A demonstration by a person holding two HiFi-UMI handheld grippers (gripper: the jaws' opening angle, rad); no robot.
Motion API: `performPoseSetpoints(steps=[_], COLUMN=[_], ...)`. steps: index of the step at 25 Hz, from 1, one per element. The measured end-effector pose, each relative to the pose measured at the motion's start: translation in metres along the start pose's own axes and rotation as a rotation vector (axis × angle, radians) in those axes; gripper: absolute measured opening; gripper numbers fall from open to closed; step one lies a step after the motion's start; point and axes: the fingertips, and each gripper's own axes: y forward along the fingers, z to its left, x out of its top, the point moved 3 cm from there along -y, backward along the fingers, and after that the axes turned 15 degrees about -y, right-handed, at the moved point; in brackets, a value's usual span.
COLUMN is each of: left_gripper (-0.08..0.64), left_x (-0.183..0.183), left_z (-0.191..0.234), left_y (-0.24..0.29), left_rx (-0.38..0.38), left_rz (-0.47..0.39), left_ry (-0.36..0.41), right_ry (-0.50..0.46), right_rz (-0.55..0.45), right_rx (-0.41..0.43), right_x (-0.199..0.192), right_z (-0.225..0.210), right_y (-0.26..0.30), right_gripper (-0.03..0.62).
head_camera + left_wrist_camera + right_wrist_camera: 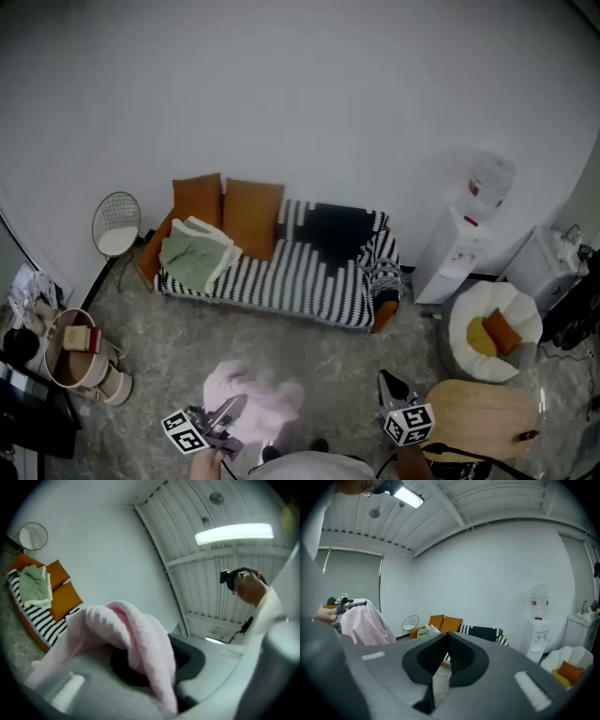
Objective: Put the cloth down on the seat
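Left gripper [225,412]: lowest at the left of the head view, above the floor [178,347]; its fingers [190,660] are closed narrow on a fold of the pink cloth.
Pink cloth [261,401]: hangs bunched from the left gripper, well apart from the sofa and not yet over it.
Right gripper [386,382]: fingers brought together with nothing between them; free to assist.
Sofa [305,277]: striped seat against the wall. A green cloth [194,253] covers its left end, two orange cushions [251,217] lean along the back edge towards the left, and a black patch [337,230] lies at the back right.
Free seat: the striped middle, between the green cloth and the right end, is judged the best landing place.
Step in hand: judged to be carrying the cloth toward the sofa.
Technique: hold the grip until the cloth hangs over the middle of the seat. Lower it until the hem rests on the stripes, then part the fingers. Avoid the green cloth; the right gripper could spread a bunched corner.
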Motion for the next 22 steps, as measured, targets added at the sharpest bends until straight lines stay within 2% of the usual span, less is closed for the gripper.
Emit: performPoseSetpoints(steps=[11, 22], left_gripper=[0.069, 0.069], left_x=[0.0, -0.012], left_z=[0.0, -0.001], left_y=[0.008, 0.017], left_rx=[-0.001, 0.02], left_rz=[0.013, 0.022], left_ry=[0.009, 0.031], right_ry=[0.002, 0.01], right_rz=[-0.013, -0.007], right_rx=[0.003, 0.023], right_x=[0.007, -0.003], right_z=[-0.007, -0.019], right_y=[0.004, 0.007], right_gripper=[0.003, 0.005])
